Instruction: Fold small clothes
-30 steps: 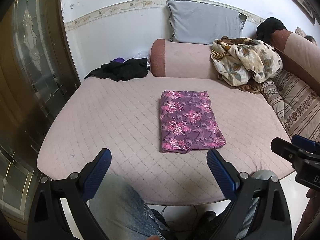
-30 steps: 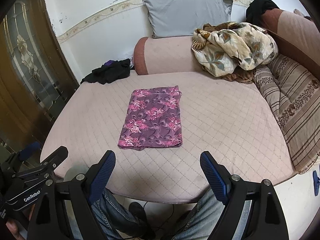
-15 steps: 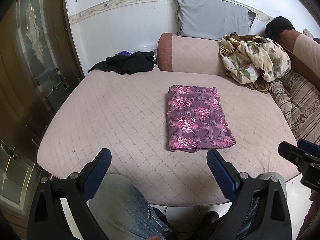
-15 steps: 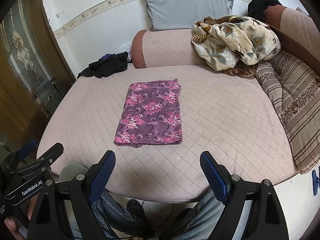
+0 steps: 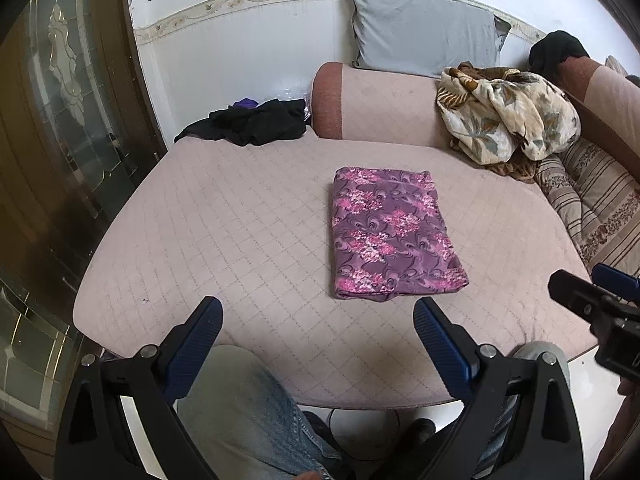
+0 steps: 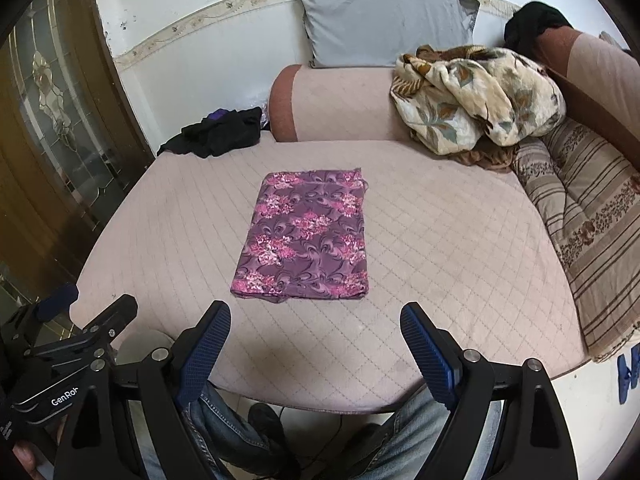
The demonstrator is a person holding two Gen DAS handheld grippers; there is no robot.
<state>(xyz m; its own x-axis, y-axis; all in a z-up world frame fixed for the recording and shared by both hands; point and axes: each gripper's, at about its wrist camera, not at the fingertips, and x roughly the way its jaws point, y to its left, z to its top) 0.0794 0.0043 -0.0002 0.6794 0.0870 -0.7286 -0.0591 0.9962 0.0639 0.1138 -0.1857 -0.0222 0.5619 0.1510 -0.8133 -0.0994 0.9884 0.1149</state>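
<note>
A purple cloth with pink flowers (image 5: 390, 234) lies folded into a flat rectangle in the middle of the pink quilted sofa seat (image 5: 240, 232); it also shows in the right wrist view (image 6: 306, 238). My left gripper (image 5: 318, 322) is open and empty, held back over the seat's near edge, short of the cloth. My right gripper (image 6: 316, 326) is open and empty, also near the front edge, just short of the cloth. The right gripper shows at the right of the left wrist view (image 5: 592, 300).
A black garment pile (image 5: 256, 122) lies at the seat's back left. A grey pillow (image 5: 424, 46) and a floral blanket (image 5: 508, 116) sit at the back. Striped cushions (image 6: 592, 216) line the right. A glazed wooden door (image 5: 60, 120) stands at the left. My jeans-clad knees (image 5: 248, 412) are below.
Both grippers have drawn back and lifted a little, so the folded cloth sits lower in both views. The cloth itself has not moved. Both grippers stay open.
</note>
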